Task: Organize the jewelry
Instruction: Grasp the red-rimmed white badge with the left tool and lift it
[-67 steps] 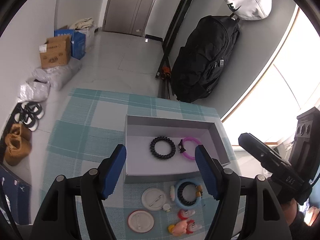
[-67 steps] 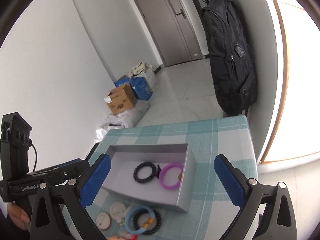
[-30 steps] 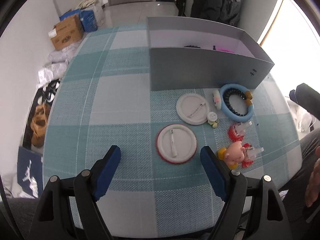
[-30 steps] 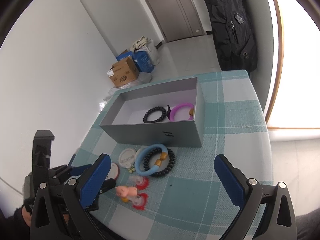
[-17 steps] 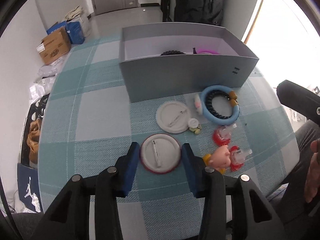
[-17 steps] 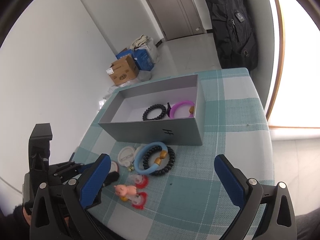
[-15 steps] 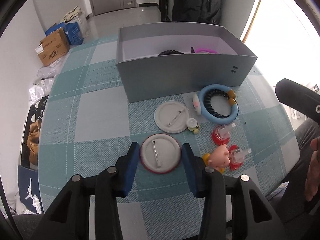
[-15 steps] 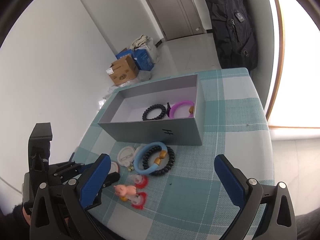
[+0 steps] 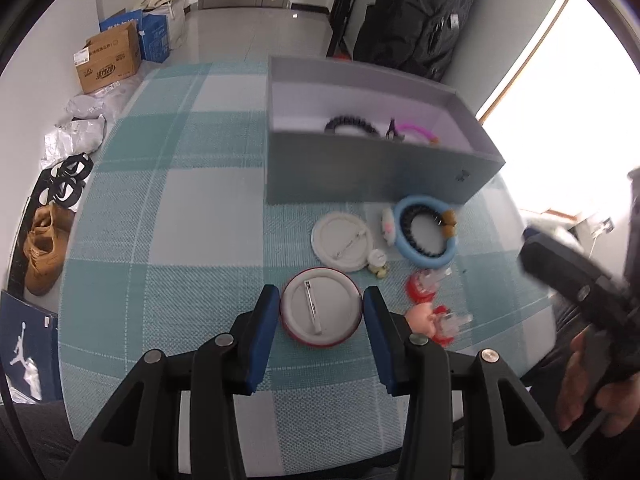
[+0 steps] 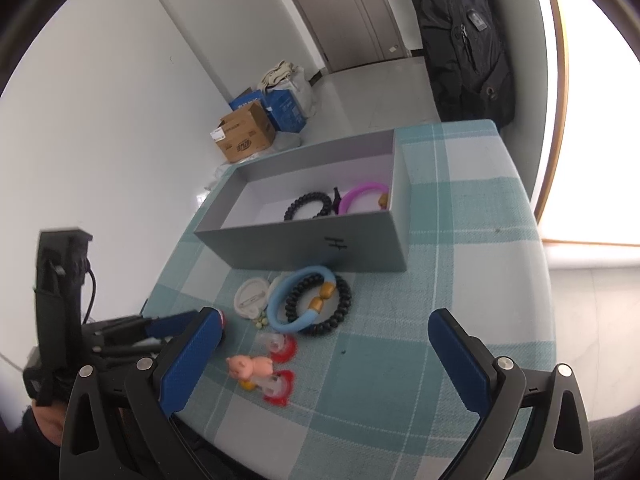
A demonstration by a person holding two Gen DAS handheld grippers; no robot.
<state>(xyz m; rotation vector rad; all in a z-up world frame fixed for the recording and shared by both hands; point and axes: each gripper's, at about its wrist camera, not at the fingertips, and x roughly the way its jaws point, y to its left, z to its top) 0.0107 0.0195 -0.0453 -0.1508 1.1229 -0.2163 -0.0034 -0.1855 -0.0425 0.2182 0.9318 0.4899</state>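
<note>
With your left gripper (image 9: 322,310) clamped on the red-rimmed badge (image 9: 321,306), lift it level and clear the grey box (image 9: 376,176) wall while your right gripper (image 10: 328,350) waits wide open.

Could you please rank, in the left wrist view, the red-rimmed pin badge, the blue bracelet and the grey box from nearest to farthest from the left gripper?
1. Red-rimmed pin badge: between the left gripper's pads.
2. Blue bracelet: farther, toward the right, on the cloth.
3. Grey box: farthest, behind the bracelet.
</note>
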